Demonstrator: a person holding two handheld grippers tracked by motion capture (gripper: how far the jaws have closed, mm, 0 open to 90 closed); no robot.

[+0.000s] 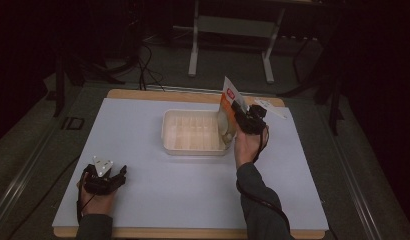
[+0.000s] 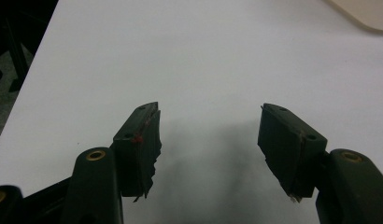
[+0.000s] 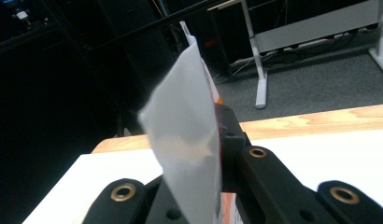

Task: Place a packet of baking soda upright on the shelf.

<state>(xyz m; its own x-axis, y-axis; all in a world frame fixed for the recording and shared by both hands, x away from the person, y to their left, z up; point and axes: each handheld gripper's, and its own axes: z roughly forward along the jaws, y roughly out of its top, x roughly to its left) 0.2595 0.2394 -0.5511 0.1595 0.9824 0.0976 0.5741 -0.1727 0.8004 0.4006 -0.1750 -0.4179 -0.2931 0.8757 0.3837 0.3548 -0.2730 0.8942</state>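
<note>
1. Now my right gripper [image 1: 241,116] clamps a packet [image 1: 228,107], tilted at the three o'clock rim of the tray [image 1: 193,148].
2. My left gripper [image 1: 109,176] rests at seven o'clock on the white mat [image 1: 193,195], jaws wide and empty.
3. I judge the packet mid-placement; next I should lower it into the tray before releasing.

Dim room — blurred foreground, dark surroundings
</note>
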